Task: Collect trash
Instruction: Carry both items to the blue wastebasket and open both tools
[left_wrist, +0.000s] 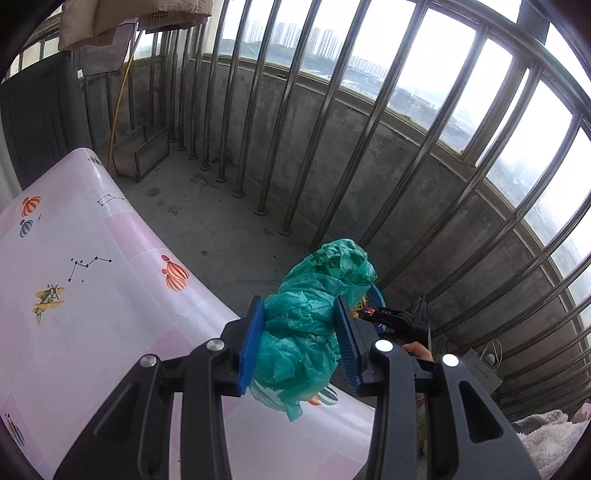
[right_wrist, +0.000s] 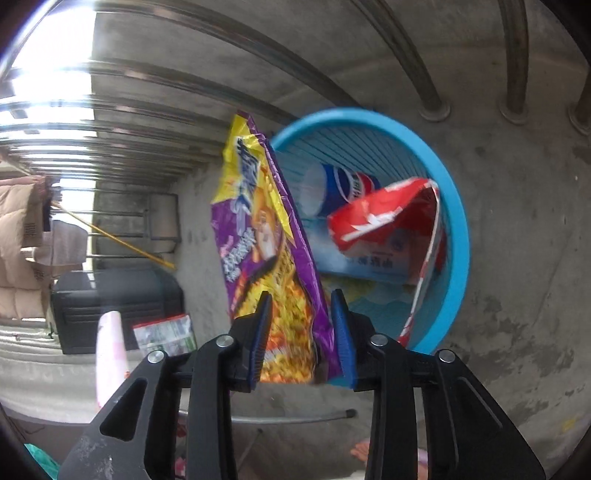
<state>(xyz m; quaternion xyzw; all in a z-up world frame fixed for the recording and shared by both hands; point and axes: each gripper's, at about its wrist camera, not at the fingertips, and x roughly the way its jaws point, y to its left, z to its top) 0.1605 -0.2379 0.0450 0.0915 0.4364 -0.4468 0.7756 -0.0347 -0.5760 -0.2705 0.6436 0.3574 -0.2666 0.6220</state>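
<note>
Trash basket (right_wrist: 456, 236): round, blue slatted plastic, standing on the rough concrete balcony floor (right_wrist: 517, 258) beside steel railing bars (left_wrist: 369, 122); a blue paper cup (right_wrist: 332, 184) and a red-and-white wrapper (right_wrist: 376, 221) lie inside.
Counter (left_wrist: 92, 295): smooth pink glossy cloth printed with balloons and stars.
Green plastic bag (left_wrist: 306, 332): thin, crumpled, translucent teal film, bunched into a lump above the counter's edge.
Snack bag (right_wrist: 266, 240): glossy purple-and-yellow foil, flat, upright at the basket's rim.
Left claw (left_wrist: 301, 332): blue ribbed pads clamp the green plastic bag.
Right claw (right_wrist: 301, 339): parted, pads apparently clear of the snack bag between them.
</note>
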